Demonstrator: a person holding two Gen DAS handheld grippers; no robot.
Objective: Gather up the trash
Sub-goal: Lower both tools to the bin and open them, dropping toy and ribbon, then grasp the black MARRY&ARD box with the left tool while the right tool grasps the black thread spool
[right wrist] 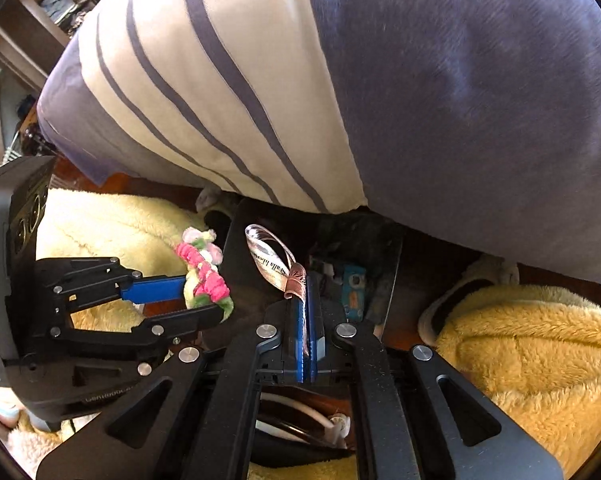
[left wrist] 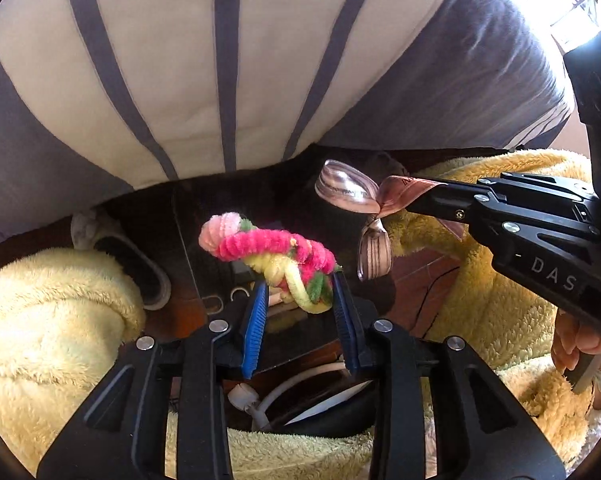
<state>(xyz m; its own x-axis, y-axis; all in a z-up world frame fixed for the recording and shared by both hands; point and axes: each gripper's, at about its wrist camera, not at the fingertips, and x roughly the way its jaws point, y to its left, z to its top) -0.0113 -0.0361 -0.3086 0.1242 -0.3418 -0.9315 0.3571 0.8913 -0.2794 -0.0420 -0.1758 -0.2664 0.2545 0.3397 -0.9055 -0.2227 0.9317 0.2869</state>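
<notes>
A twisted bundle of pink, yellow and green pipe cleaners (left wrist: 268, 248) hangs in the air, with my left gripper (left wrist: 300, 286) shut on its lower end between the blue pads. From the right wrist view the same bundle (right wrist: 204, 272) sticks up out of the left gripper (right wrist: 203, 302). My right gripper (right wrist: 306, 280) is shut on a shiny copper-pink printed ribbon (right wrist: 268, 260), whose loop stands up past the fingertips. The left wrist view has this ribbon (left wrist: 348, 192) looped and curling off the right gripper (left wrist: 414, 196). Both grippers point down over a dark open container (right wrist: 384, 280).
A blue packet (right wrist: 354, 288) lies inside the dark container. A person's legs in yellow fleece (left wrist: 52, 320) (right wrist: 532, 344) and slippers (left wrist: 140, 264) (right wrist: 448, 304) flank it. A big cream and grey striped cushion (left wrist: 220, 60) overhangs behind. A white cable (left wrist: 292, 380) lies below the grippers.
</notes>
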